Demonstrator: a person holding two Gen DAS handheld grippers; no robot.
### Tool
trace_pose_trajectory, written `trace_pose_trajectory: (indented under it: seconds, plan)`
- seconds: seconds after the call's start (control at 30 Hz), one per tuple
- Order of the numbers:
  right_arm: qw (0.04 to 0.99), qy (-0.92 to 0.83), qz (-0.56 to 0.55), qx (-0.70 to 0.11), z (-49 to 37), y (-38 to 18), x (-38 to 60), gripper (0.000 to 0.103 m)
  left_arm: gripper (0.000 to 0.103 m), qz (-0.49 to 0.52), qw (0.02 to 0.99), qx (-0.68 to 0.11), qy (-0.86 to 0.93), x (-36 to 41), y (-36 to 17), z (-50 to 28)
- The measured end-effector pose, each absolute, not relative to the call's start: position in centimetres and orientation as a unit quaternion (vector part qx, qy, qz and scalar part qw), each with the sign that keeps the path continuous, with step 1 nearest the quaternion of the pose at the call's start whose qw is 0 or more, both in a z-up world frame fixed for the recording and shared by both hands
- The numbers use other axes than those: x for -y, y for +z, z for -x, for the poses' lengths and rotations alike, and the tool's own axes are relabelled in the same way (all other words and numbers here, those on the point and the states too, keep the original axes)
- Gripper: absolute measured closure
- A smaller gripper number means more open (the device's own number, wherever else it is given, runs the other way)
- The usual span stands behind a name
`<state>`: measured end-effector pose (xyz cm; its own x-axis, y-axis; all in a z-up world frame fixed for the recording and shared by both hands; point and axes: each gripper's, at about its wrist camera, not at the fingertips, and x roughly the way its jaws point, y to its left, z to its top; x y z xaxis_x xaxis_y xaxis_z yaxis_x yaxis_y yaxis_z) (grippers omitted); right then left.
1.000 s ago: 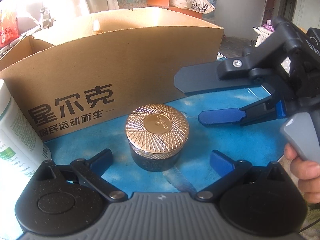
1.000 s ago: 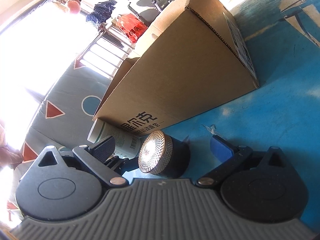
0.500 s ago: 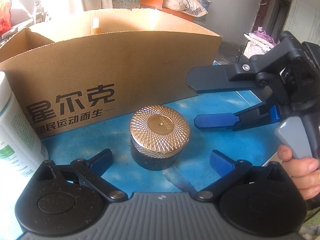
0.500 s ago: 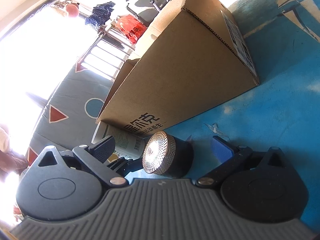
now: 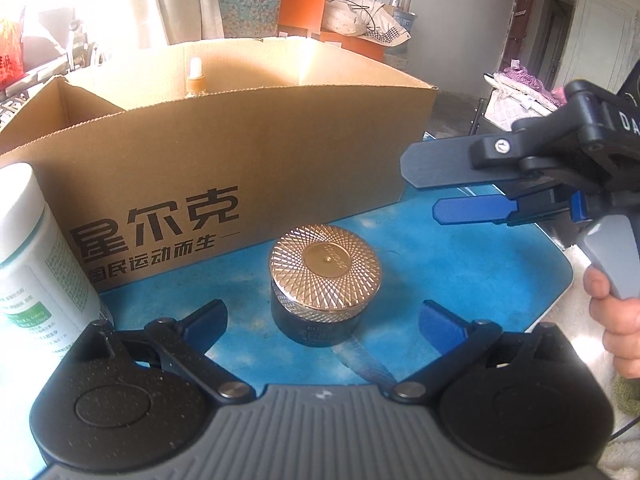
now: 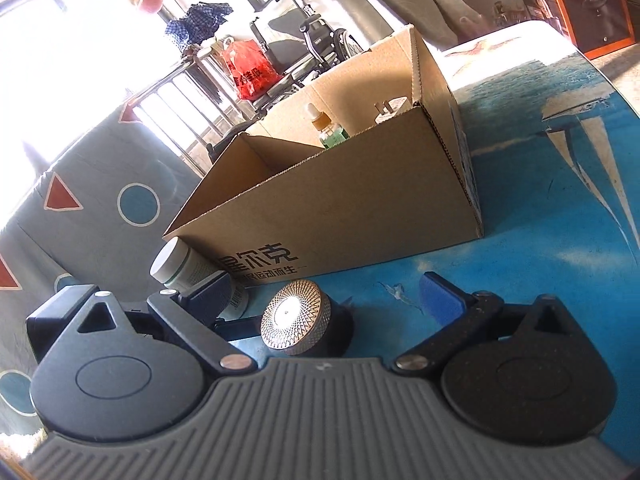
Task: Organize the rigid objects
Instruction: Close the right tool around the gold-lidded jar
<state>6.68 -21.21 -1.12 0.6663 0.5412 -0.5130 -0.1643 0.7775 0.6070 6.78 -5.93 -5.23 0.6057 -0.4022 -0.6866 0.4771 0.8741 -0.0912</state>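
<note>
A round dark jar with a gold patterned lid (image 5: 325, 280) stands on the blue table in front of an open cardboard box (image 5: 240, 152). My left gripper (image 5: 322, 322) is open, its fingers either side of the jar, not touching it. My right gripper (image 5: 428, 192) is open and empty, in the air to the right of the jar. In the right wrist view the jar (image 6: 298, 318) sits between the open right gripper (image 6: 326, 294) fingers, low in the frame. A white bottle with a green label (image 5: 28, 264) stands at the left, next to the box.
The box (image 6: 340, 200) holds a dropper bottle (image 6: 326, 128) and a white item (image 6: 390, 109). The table's right edge (image 5: 568, 272) is close to the jar. A patterned sofa (image 6: 80, 200) lies beyond the table's left side. An orange carton (image 6: 596, 4) stands on the floor.
Both grippers have risen and pulled back from the jar, so the box's inside now shows. The right gripper moved right and up. The jar has not moved.
</note>
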Motion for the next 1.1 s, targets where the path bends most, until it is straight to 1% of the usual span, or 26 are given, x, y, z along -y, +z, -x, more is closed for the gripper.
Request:
trace_pose_trajectory:
  seconds: [0.03,0.1,0.17,0.23,0.27,0.3,0.33,0.37,0.43,0.53,0.63,0.73,1.1]
  plan:
    - [0.870,0.200,-0.272,-0.360,-6.9,-1.3,21.1,0.009,0.003,-0.058,0.898,-0.364,-0.243,6.0,-5.0,-6.6]
    - [0.862,0.202,-0.281,-0.370,-7.3,-1.6,20.7,0.013,0.005,-0.074,0.903,-0.353,-0.235,6.4,-4.6,-6.5]
    - [0.857,0.204,-0.283,-0.380,-7.7,-1.9,20.0,0.019,0.009,-0.085,0.906,-0.347,-0.229,6.7,-4.5,-6.7]
    - [0.852,0.203,-0.282,-0.391,-8.0,-2.2,19.4,0.027,0.013,-0.094,0.906,-0.345,-0.225,7.0,-4.4,-6.8]
    - [0.850,0.202,-0.283,-0.397,-8.2,-2.3,19.1,0.029,0.015,-0.098,0.906,-0.347,-0.224,7.1,-4.5,-6.8]
    - [0.848,0.200,-0.284,-0.401,-8.4,-2.5,18.9,0.034,0.017,-0.101,0.904,-0.349,-0.223,7.5,-4.7,-7.0]
    - [0.845,0.199,-0.286,-0.405,-8.5,-2.6,18.8,0.039,0.021,-0.102,0.903,-0.354,-0.222,7.3,-4.7,-6.9]
    - [0.844,0.196,-0.288,-0.408,-8.6,-2.7,18.7,0.041,0.026,-0.103,0.902,-0.358,-0.220,7.4,-4.8,-7.0]
    - [0.842,0.189,-0.288,-0.415,-8.8,-2.8,18.5,0.047,0.033,-0.106,0.901,-0.361,-0.217,7.6,-5.1,-7.1]
    - [0.839,0.183,-0.290,-0.423,-8.9,-3.1,18.3,0.051,0.035,-0.104,0.900,-0.364,-0.218,7.9,-5.4,-7.2]
    - [0.836,0.182,-0.289,-0.429,-9.0,-3.3,17.9,0.055,0.042,-0.107,0.899,-0.365,-0.216,8.2,-5.7,-7.2]
    - [0.835,0.182,-0.290,-0.431,-8.9,-3.5,17.7,0.058,0.046,-0.103,0.899,-0.367,-0.216,8.4,-5.9,-7.2]
    - [0.836,0.176,-0.290,-0.432,-9.0,-3.3,17.5,0.059,0.046,-0.099,0.901,-0.365,-0.212,8.4,-5.9,-6.9]
